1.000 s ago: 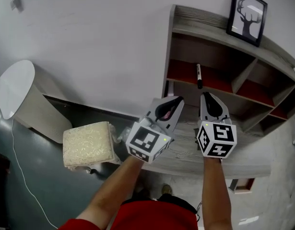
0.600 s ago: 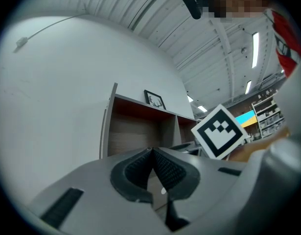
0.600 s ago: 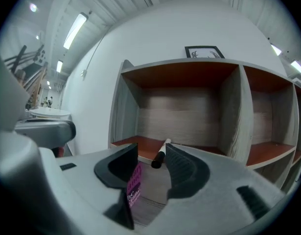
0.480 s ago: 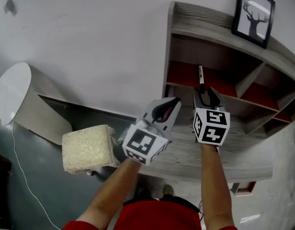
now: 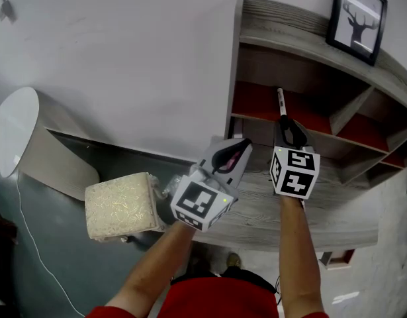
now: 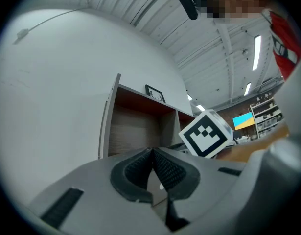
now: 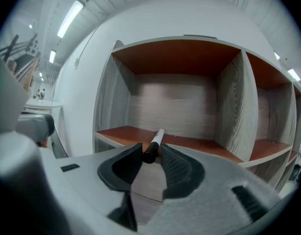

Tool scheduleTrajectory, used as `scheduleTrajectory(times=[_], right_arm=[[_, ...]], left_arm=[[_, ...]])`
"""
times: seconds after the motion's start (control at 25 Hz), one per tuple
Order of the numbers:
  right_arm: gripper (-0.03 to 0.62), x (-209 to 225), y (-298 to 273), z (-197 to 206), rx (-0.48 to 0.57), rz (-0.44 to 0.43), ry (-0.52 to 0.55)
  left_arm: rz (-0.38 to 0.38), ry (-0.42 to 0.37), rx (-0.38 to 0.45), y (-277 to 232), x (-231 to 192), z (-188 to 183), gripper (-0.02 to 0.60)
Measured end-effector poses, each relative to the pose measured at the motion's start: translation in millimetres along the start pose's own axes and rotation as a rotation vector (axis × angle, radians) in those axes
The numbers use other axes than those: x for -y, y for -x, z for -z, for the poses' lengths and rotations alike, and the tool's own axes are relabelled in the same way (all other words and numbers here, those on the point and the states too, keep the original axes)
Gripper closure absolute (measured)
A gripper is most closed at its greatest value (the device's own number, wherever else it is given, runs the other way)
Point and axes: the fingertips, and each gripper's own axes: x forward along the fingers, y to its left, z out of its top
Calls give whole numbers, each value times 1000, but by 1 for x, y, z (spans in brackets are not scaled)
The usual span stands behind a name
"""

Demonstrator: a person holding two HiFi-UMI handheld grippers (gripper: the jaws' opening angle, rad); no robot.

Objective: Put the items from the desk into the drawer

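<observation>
**Marker on the red shelf, right gripper closed on its black end**

We find the marker (image 5: pixel 280 104) lying on the red shelf (image 5: pixel 256 105) of the leftmost compartment of the grey wooden shelving unit (image 5: pixel 237 58), in the upper right of the head view. In that view its white barrel points towards the back of the compartment and its black end towards the person.

In the right gripper view the marker (image 7: pixel 154 145) sits just above centre of frame. Its black end sits between the tips of the right gripper (image 7: pixel 151 153), whose jaws are drawn in narrowly and pinch that end from both sides. The rest of the marker rests on the shelf. In the head view the right gripper (image 5: pixel 287 126) reaches into the compartment from the front edge.

The left gripper (image 5: pixel 241 144) hangs over the desk top (image 5: pixel 256 214), just left of the right one, centre of frame. In its own view the left gripper (image 6: pixel 152 153) has its jaws pressed together with nothing between them.

A framed deer picture (image 5: pixel 357 12) stands on top of the unit, upper right. A beige textured block (image 5: pixel 118 204) sits lower left, well apart from both grippers.
</observation>
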Motion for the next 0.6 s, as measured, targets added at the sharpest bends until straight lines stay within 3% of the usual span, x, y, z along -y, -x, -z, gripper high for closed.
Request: scheduleTrajectory(times=[0.32,0.6], right_arm=[[510,0,1,2,0,29,71],[513,2,12,-5,56,28,51]], left_arm=[[9,9,-2,-1,1,0,574],[8,4,9,2,-1,0,572]])
